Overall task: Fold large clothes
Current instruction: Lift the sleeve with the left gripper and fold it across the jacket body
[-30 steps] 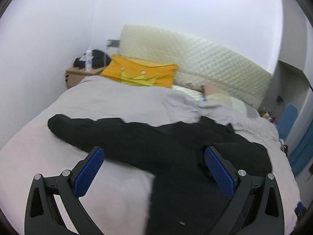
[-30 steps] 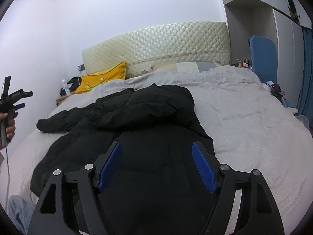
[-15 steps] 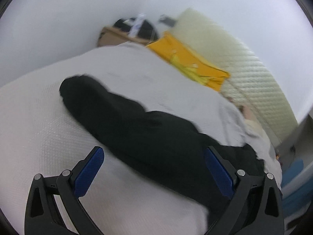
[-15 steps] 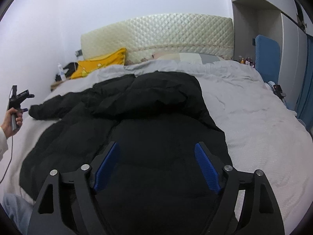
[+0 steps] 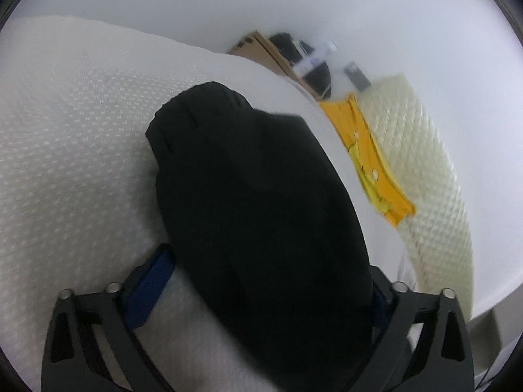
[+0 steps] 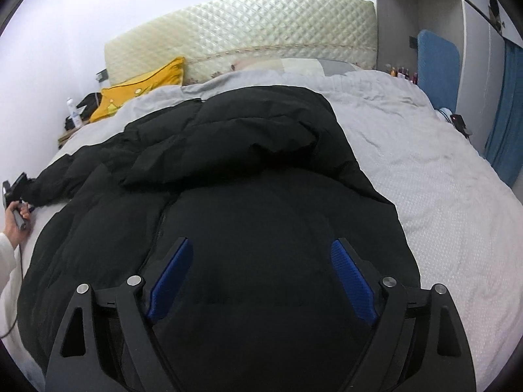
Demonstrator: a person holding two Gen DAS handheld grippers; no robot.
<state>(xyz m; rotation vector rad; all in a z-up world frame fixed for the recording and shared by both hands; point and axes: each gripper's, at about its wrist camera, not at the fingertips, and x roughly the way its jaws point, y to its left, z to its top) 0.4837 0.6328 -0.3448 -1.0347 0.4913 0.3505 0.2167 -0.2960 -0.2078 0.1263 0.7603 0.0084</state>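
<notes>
A large black puffer jacket (image 6: 248,196) lies spread on the bed, with one sleeve (image 6: 62,179) stretched out to the left. In the left wrist view that sleeve (image 5: 255,196) fills the middle and lies between the wide-open jaws of my left gripper (image 5: 261,281); its cuff points away. The right finger is mostly hidden behind the sleeve. My left gripper also shows at the sleeve end in the right wrist view (image 6: 19,192). My right gripper (image 6: 261,281) is open and empty, hovering just above the jacket's body.
The bed (image 6: 441,196) has a pale grey textured cover. A yellow pillow (image 6: 140,93) and a quilted cream headboard (image 6: 248,29) are at the far end. A nightstand (image 5: 261,49) with a bottle and dark items stands at the left. A blue chair (image 6: 438,65) stands at the right.
My left gripper has dropped and rolled toward the sleeve, which now lies between its fingers. My right gripper has moved lower and closer over the jacket's body.
</notes>
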